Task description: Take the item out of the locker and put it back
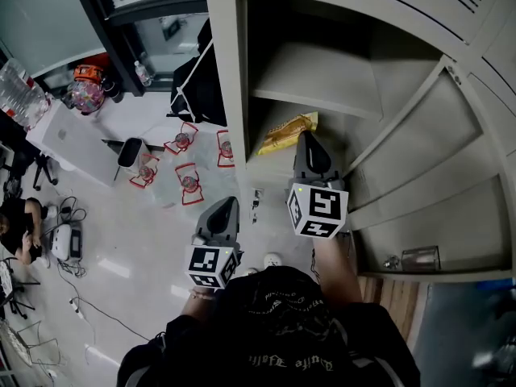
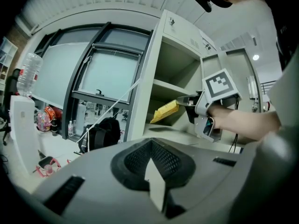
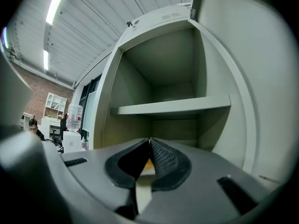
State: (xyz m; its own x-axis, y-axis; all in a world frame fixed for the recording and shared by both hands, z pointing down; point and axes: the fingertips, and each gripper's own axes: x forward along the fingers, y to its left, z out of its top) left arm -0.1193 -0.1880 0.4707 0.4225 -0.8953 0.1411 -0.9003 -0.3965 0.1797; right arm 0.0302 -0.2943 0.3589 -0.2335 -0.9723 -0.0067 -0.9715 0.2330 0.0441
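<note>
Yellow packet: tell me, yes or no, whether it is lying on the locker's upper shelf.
No, the yellow packet is below the shelf, pinched at one end in the right claw.

The person is wearing a black top [image 1: 274, 341] with pale lettering across it, the print too small to read. The left gripper [image 1: 230, 202] and right gripper [image 1: 305, 138] are each showing a grey, tapering shell with dark slots, ending in black mesh-textured pads [image 3: 163, 160]. Each is carrying a white cube [image 1: 318, 210] with black square markers — and what may be a dark cable [image 2: 236, 141] is hanging below the right one.
</note>
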